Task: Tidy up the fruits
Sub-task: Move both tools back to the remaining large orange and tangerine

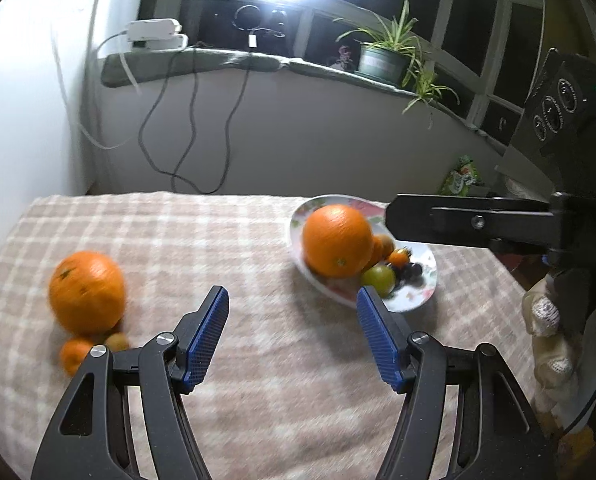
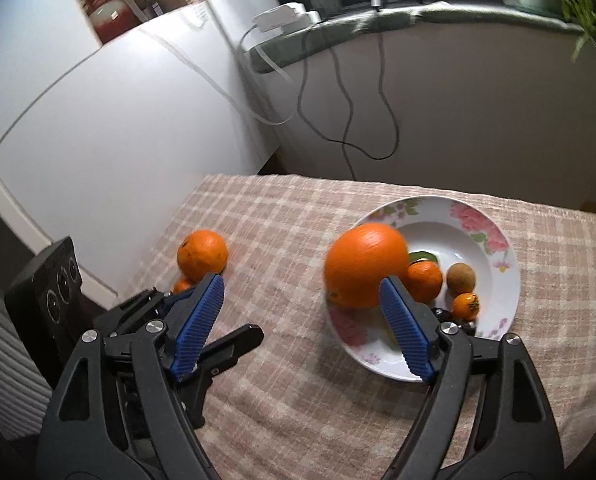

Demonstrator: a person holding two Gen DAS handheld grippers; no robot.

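Observation:
A flowered white plate (image 2: 494,236) on the checked cloth holds a big orange (image 2: 364,264), a mandarin (image 2: 424,280), a brown fruit (image 2: 461,279) and a tiny orange one (image 2: 466,306). My right gripper (image 2: 301,280) hovers open at the plate's near left rim, nothing between its blue pads; the orange sits just past its right finger. In the left wrist view my left gripper (image 1: 292,292) stands open and empty over bare cloth. A second big orange (image 1: 87,290) lies to its left with a small mandarin (image 1: 74,354) and a brownish fruit (image 1: 118,340). The plate (image 1: 414,300) is to its right.
A white cabinet (image 2: 118,120) borders the table's left side. Black cables (image 1: 194,120) hang down the wall behind, under a sill with a potted plant (image 1: 384,60). A gloved hand (image 1: 546,316) grips the right tool at the table's right edge.

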